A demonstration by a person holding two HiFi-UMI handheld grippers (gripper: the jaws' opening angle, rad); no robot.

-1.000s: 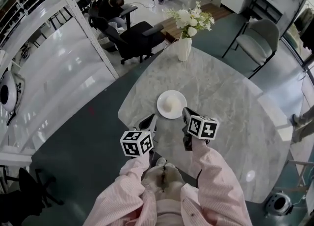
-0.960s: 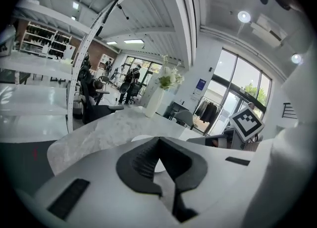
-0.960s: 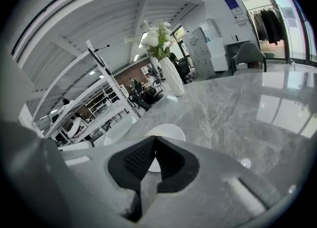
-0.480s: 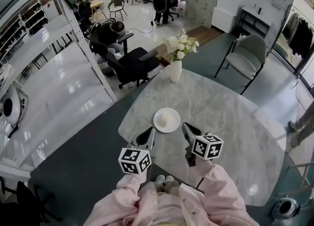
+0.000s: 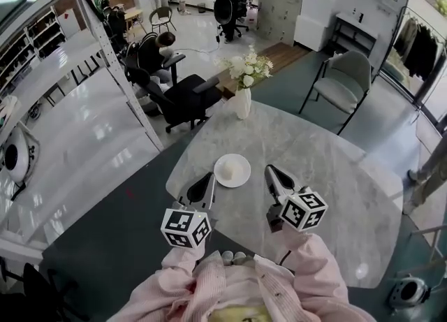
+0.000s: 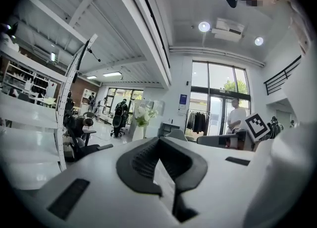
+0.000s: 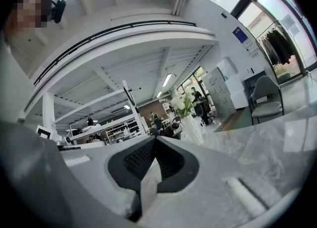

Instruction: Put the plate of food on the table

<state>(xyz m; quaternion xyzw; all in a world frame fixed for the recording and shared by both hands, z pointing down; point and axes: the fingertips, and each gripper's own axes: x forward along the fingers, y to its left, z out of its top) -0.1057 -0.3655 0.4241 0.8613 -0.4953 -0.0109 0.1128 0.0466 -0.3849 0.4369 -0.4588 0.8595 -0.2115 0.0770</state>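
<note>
- Plate of food (image 5: pixel 232 170) sits flat on the marble tabletop (image 5: pixel 318 174), just ahead of the two claw tips and between them, touching neither. A pale round portion lies at its middle.
- Left claw (image 5: pixel 207 179) is pinched together with nothing between its pads. Right claw (image 5: pixel 272 171) is likewise closed and empty.
- Judged from this, the plate is already set down. With nothing left to carry, the closed claws are probably held off so as not to nudge it.
- Edges: the plate is nearer the left claw's side of the tabletop, a little inboard of the rim, so it looks in no danger of tipping off.
- Open room: bare marble spreads wide ahead of the right claw and off to its outer side. The white vase of flowers (image 5: pixel 242 97) stands well beyond the plate at the far rim.
- Off the tabletop, a black office chair (image 5: pixel 183 98) lies beyond the left claw and a grey chair (image 5: pixel 342 83) beyond the right.
</note>
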